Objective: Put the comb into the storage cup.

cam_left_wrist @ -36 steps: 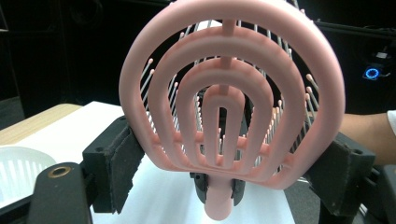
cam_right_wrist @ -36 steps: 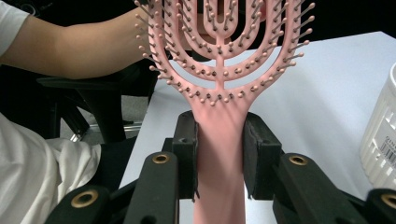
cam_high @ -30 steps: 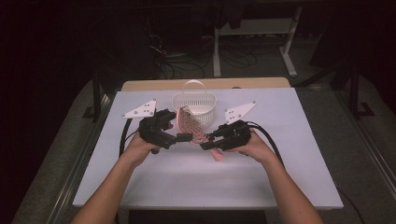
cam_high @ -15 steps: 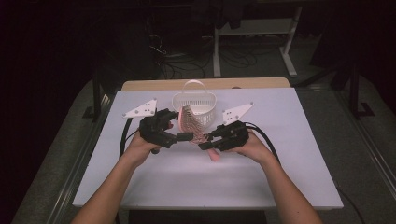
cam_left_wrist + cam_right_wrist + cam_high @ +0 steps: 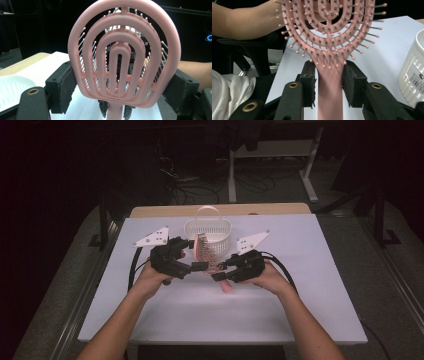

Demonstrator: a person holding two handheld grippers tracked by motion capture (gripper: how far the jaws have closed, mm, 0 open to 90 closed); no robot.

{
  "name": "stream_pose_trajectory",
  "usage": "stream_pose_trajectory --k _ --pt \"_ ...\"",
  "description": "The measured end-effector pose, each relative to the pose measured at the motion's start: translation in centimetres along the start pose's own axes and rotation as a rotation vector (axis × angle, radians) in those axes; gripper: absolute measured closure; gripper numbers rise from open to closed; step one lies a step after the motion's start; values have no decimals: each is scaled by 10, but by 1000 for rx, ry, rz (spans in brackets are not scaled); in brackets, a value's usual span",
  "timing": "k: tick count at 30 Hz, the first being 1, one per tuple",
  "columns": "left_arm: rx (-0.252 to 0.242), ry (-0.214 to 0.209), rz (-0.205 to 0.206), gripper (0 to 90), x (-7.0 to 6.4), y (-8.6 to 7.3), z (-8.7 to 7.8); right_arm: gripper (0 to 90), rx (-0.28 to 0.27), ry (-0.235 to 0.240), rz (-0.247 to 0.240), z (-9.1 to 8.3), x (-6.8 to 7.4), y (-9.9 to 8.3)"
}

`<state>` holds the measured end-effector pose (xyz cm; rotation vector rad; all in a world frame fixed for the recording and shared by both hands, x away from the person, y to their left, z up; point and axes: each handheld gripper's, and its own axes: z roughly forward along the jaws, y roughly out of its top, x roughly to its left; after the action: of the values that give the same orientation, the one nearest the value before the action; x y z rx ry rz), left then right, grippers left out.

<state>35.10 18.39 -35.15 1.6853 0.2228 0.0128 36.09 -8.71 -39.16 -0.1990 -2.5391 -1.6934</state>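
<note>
Gripping pink hairbrush (image 5: 124,57): left jaws on head, right on handle.

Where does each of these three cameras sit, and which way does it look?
High view: above the person's side, looking forward and down at the table; both forearms, left gripper, right gripper.
Left gripper view: on the left gripper, facing the brush back; its jaws clamp the head.
Right gripper view: on the right gripper, facing the bristles; jaws around the handle; a forearm behind.
Shared: brush, basket.

White basket (image 5: 207,234) blocks just behind grippers; table (image 5: 320,310) open front & sides.
</note>
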Motion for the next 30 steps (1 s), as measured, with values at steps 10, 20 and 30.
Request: stream_pose_trajectory --k 10,20,30 --pt "-9 25 -9 210 3 1 -6 335 -12 -39 27 2 -1 1" --pt "-10 48 -19 211 7 1 -11 175 -17 -98 68 -8 -3 -1" --pt "-12 72 -16 211 10 2 -20 95 -5 -181 96 -16 -3 -6"
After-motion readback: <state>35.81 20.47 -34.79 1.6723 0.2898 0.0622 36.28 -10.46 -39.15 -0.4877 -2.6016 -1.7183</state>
